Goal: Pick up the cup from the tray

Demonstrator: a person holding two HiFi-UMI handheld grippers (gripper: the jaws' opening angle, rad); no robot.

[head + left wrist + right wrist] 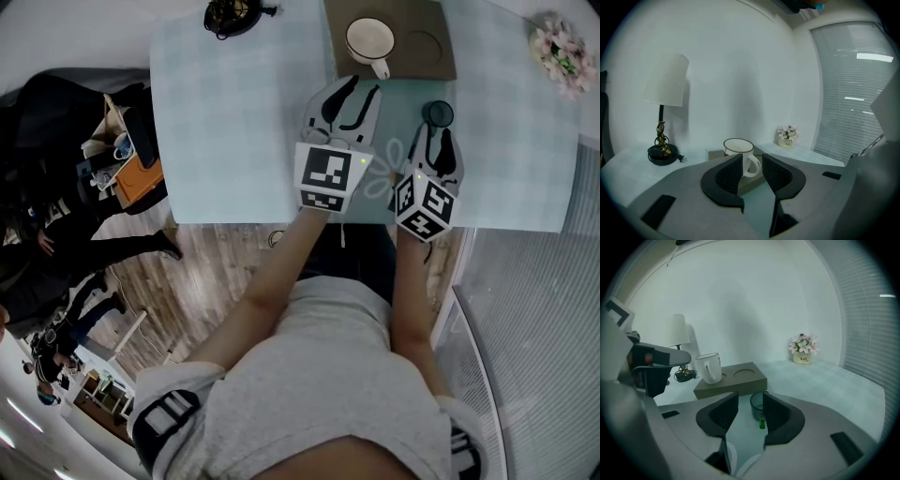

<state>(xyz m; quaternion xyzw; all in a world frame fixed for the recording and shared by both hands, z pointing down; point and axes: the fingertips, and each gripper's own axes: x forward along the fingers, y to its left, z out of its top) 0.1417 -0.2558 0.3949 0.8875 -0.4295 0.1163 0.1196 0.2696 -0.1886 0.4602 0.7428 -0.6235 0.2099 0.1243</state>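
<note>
While cup (369, 40) sits on tray (424, 14), left gripper (364, 86) jaws just short.

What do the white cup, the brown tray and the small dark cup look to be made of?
White cup: probably glazed ceramic, smooth with a soft sheen. Tray: matte brown, maybe wood or pressed board; flat colour, no shine. Small dark cup: likely tinted glass or plastic, since its wall looks see-through.
</note>
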